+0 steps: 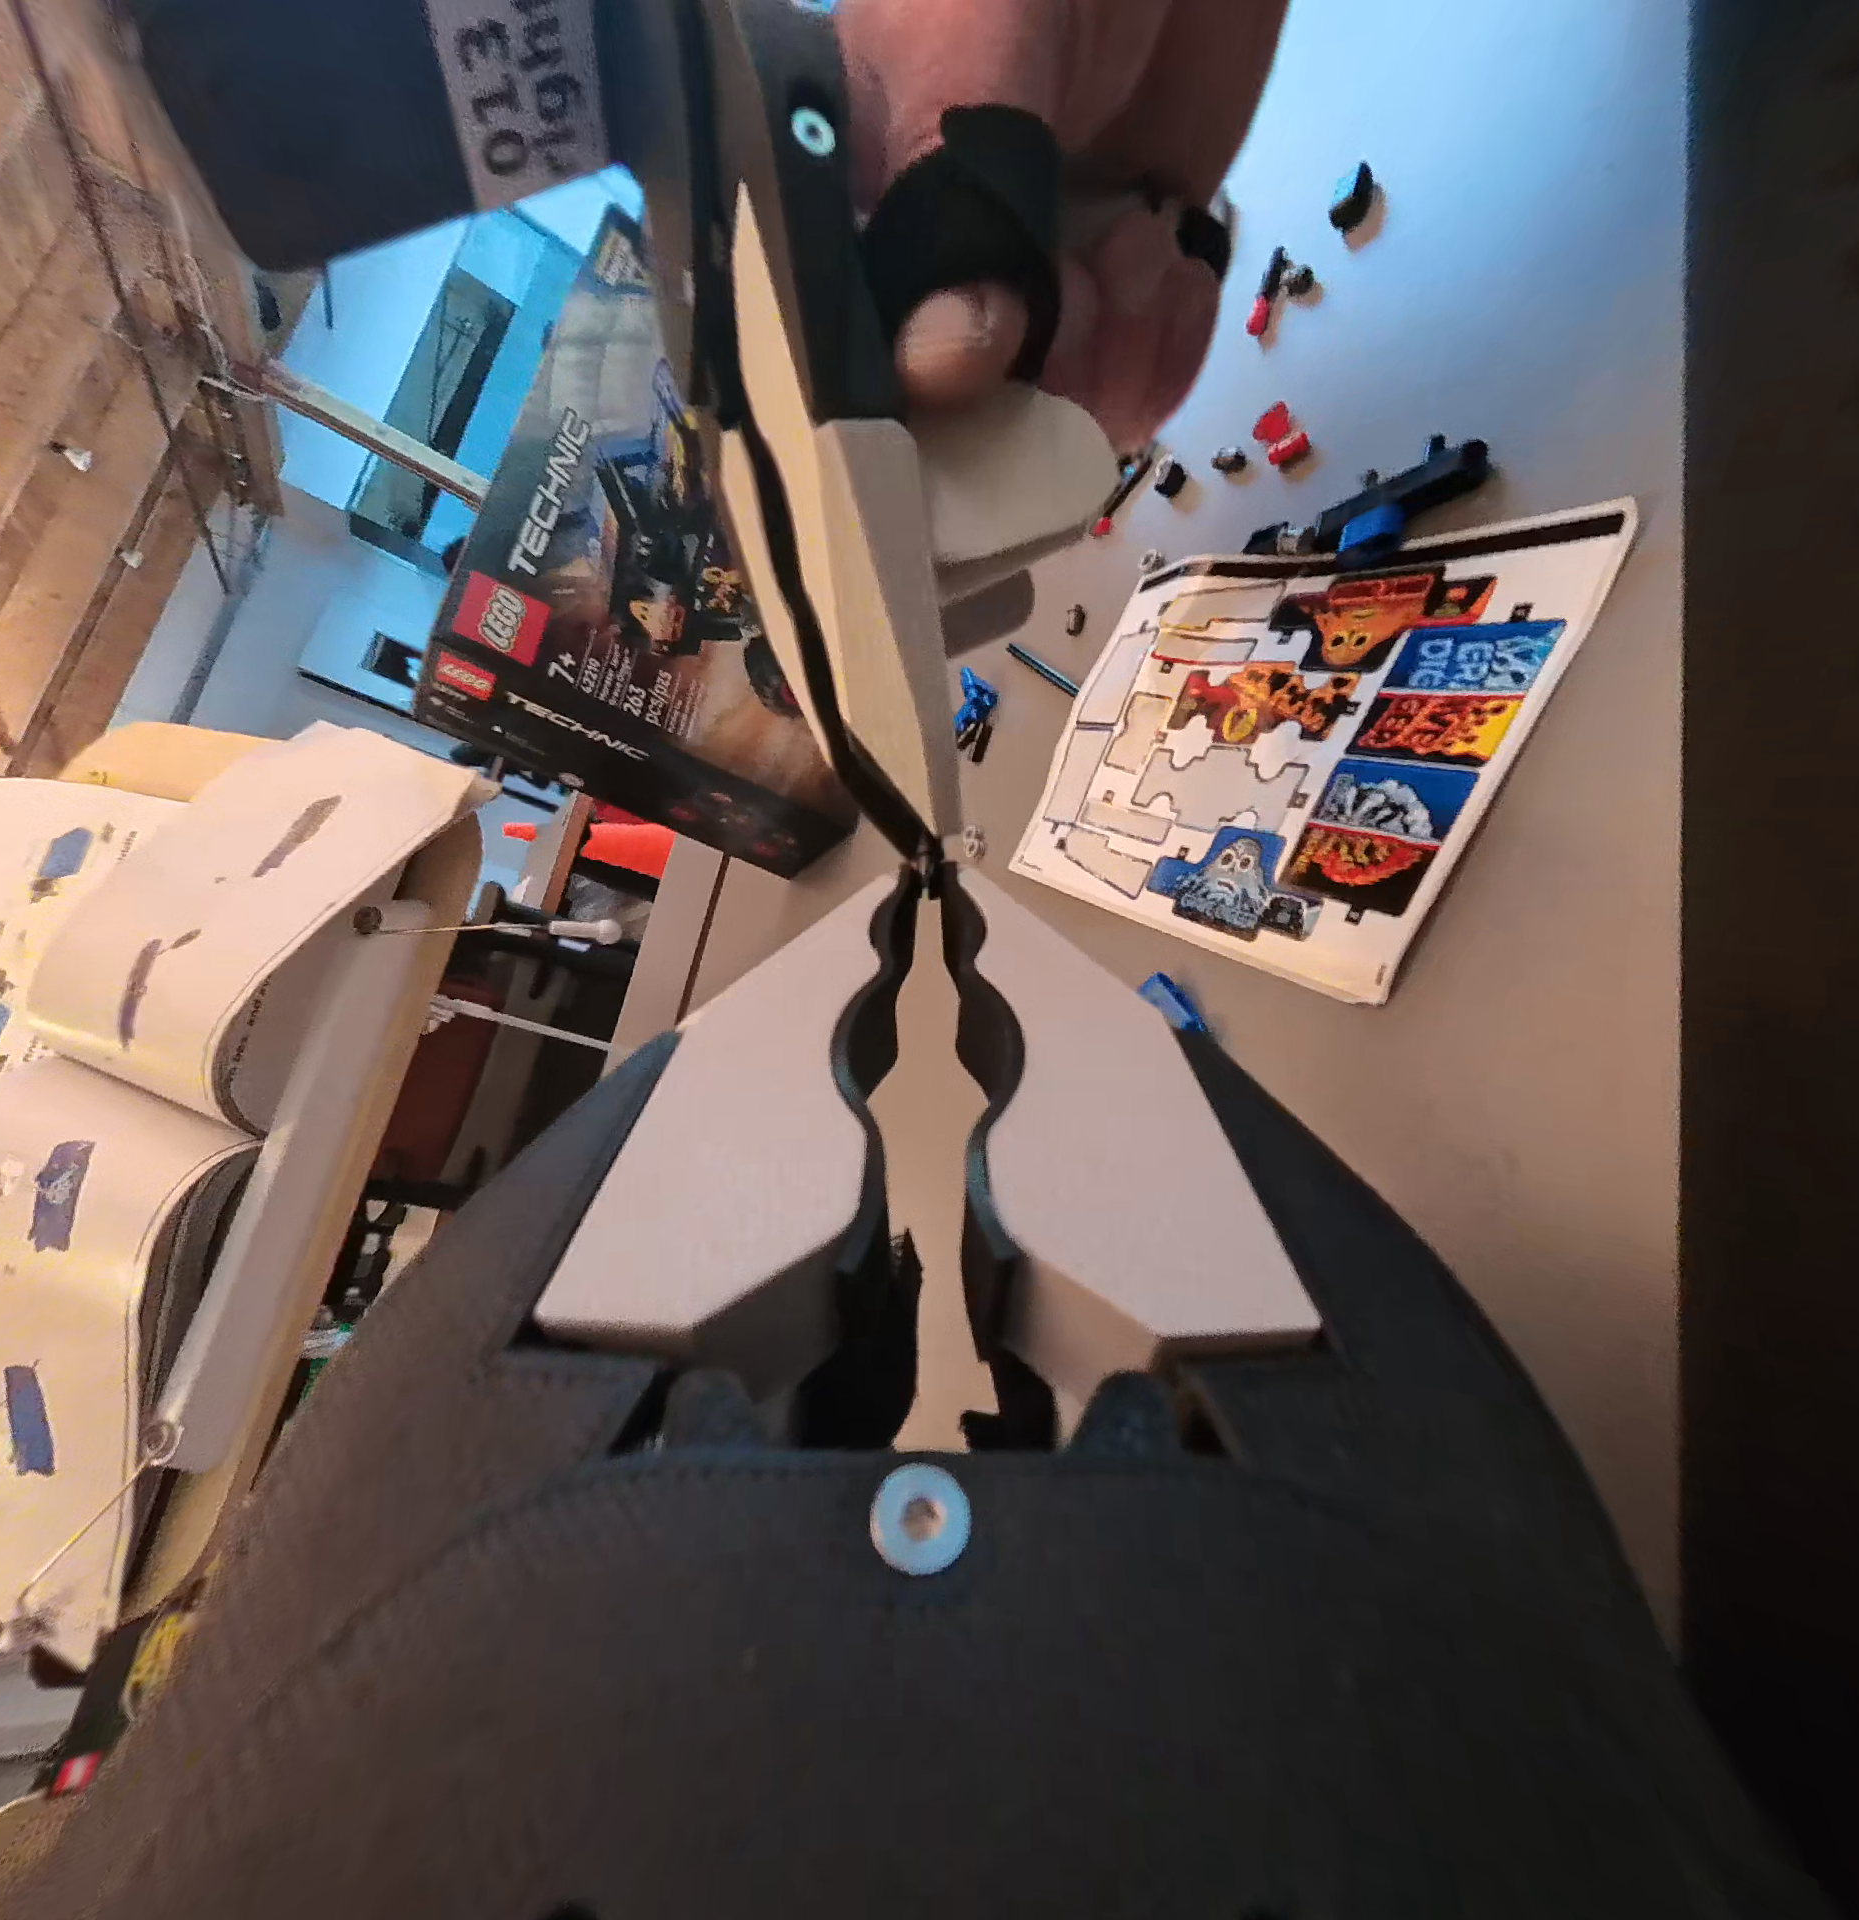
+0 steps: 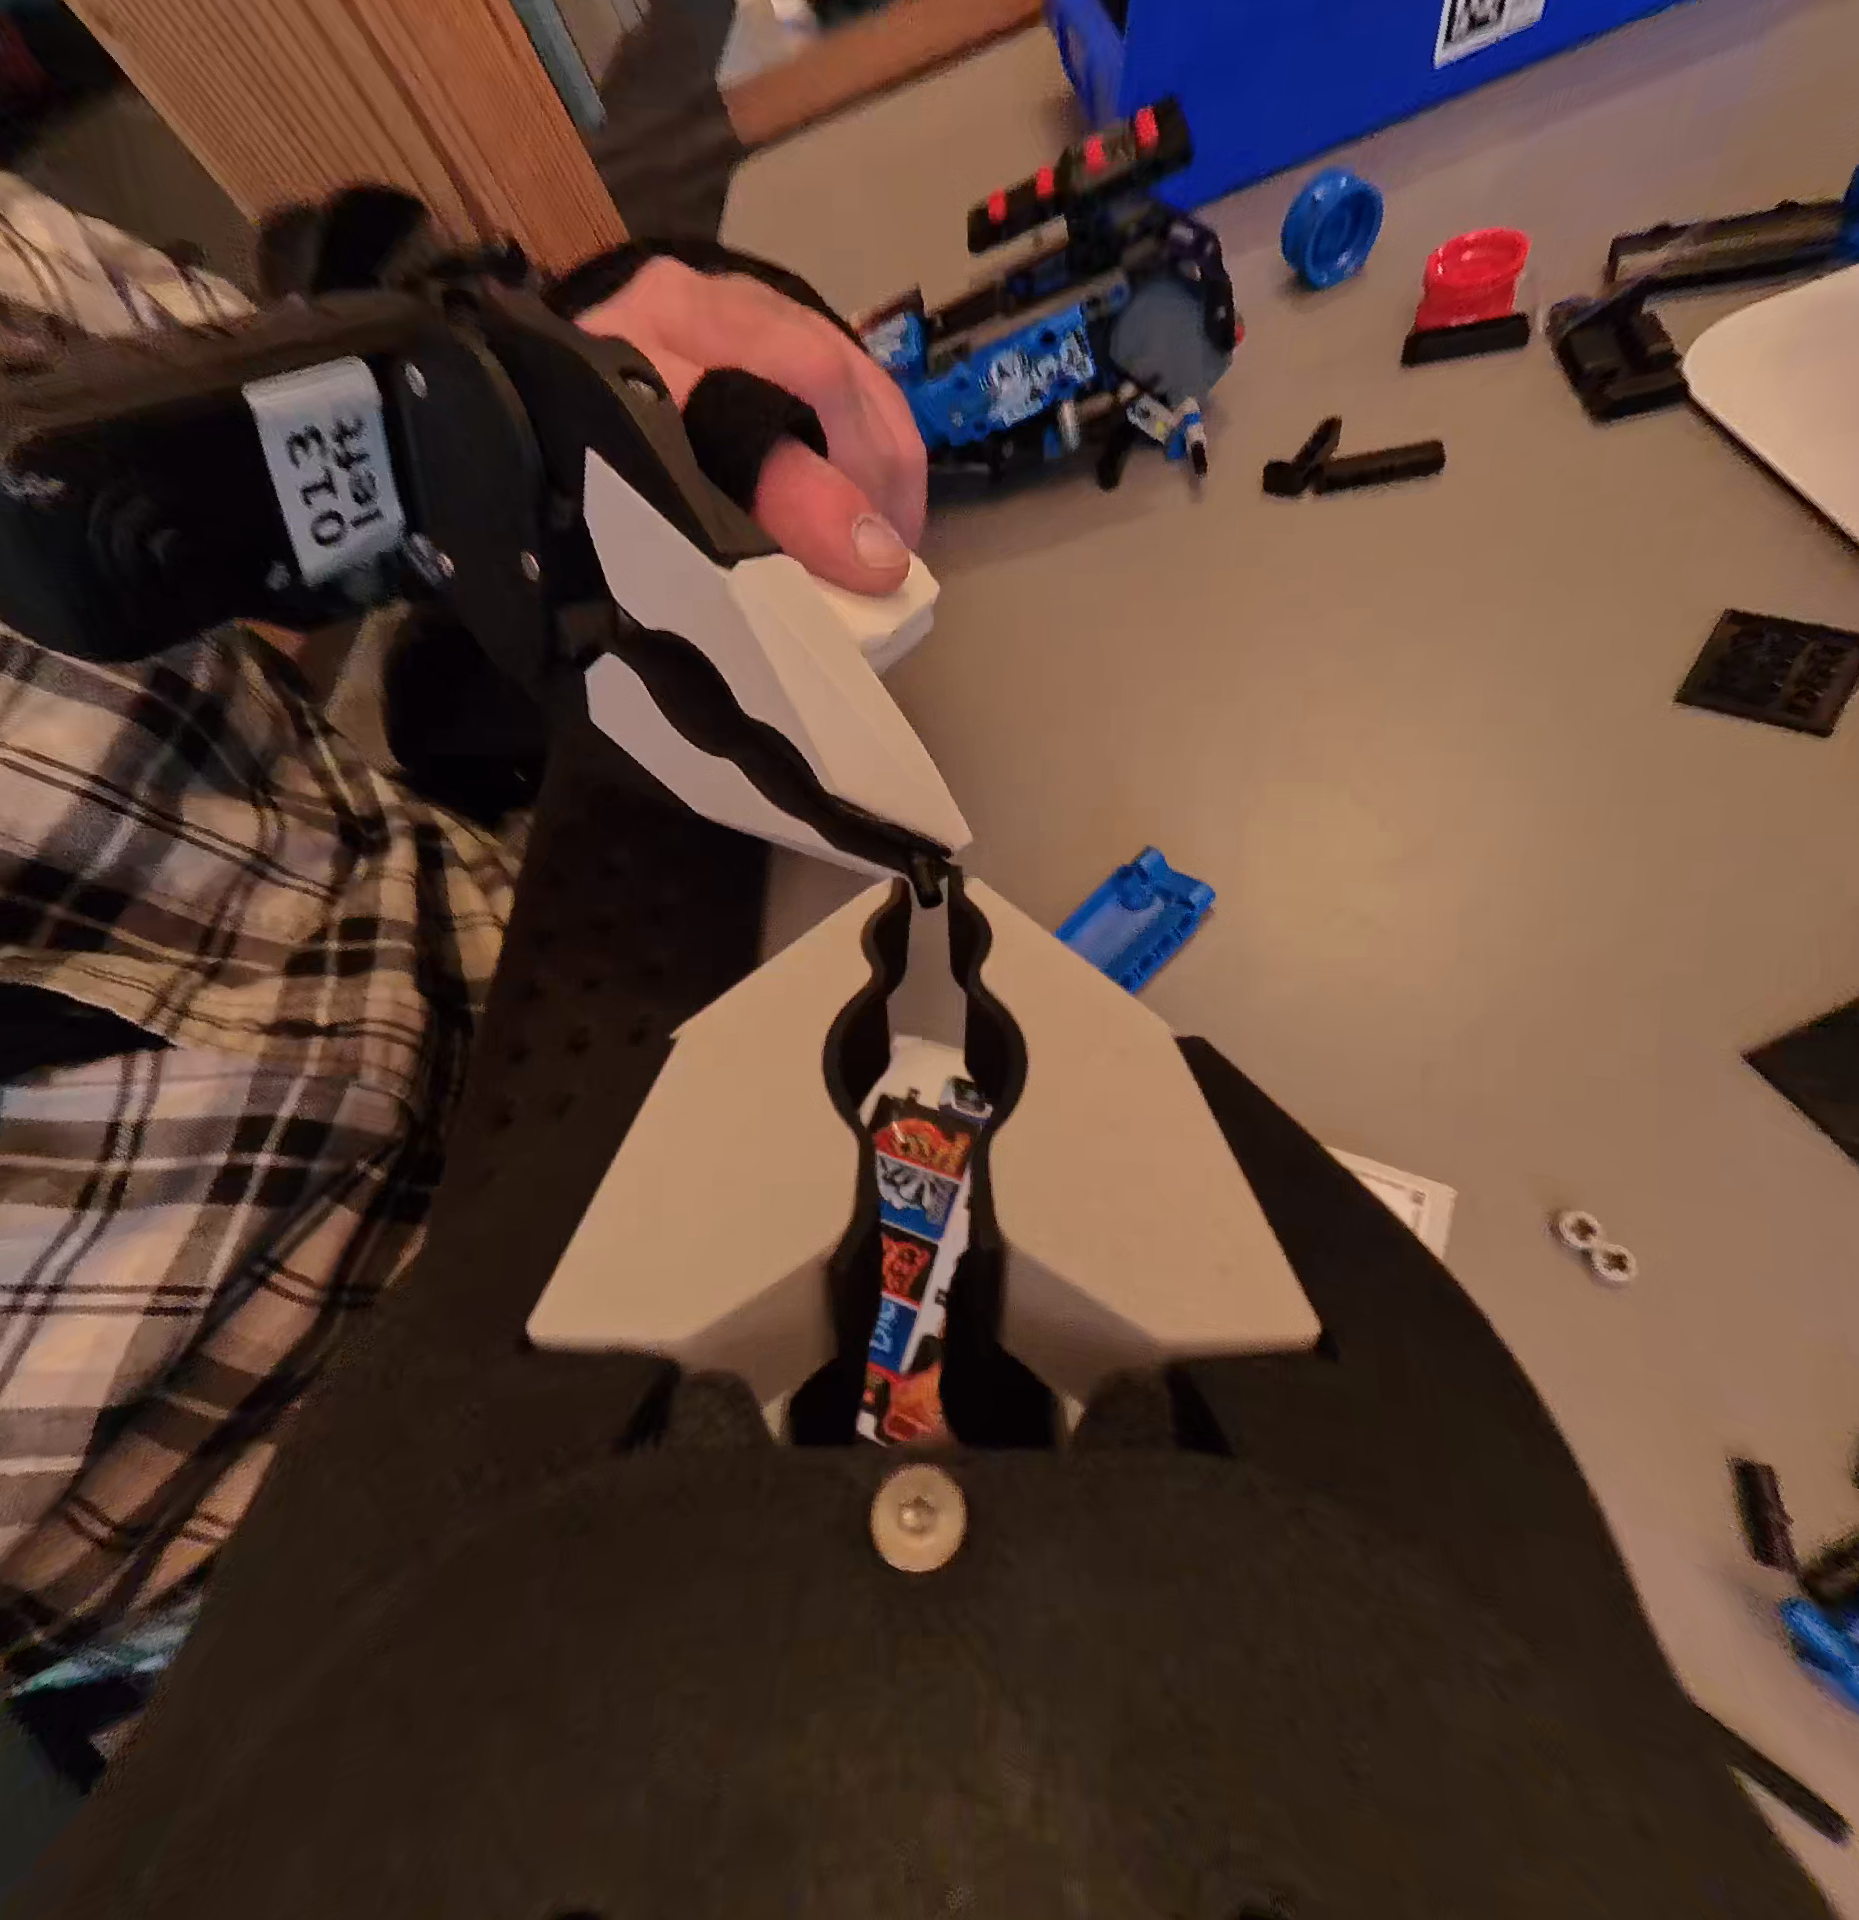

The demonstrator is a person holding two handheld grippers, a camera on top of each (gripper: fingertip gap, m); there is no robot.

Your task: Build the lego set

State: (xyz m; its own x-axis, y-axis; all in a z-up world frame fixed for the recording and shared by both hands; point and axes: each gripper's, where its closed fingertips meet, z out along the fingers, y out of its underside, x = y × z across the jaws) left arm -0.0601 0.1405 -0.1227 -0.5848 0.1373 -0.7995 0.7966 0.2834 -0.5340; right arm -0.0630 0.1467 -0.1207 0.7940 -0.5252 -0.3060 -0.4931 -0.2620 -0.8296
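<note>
From my remote seat, reading left to right: the open booklet [image 1: 125, 1039] sits far left, then the set's box [image 1: 634, 665]. At centre, my left gripper [image 1: 927, 883] and right gripper [image 1: 930, 847] meet tip to tip, each pinched on one tiny black piece [image 1: 926, 871] (too small to identify). The sticker sheet [image 1: 1320, 748] lies to the right, loose parts beyond. The half-built truck [image 2: 1070, 343] rests well apart on the table [image 2: 1372, 727]. I judge a handover or a mating of small parts is in hand; next, one gripper must release cleanly without dropping it.
</note>
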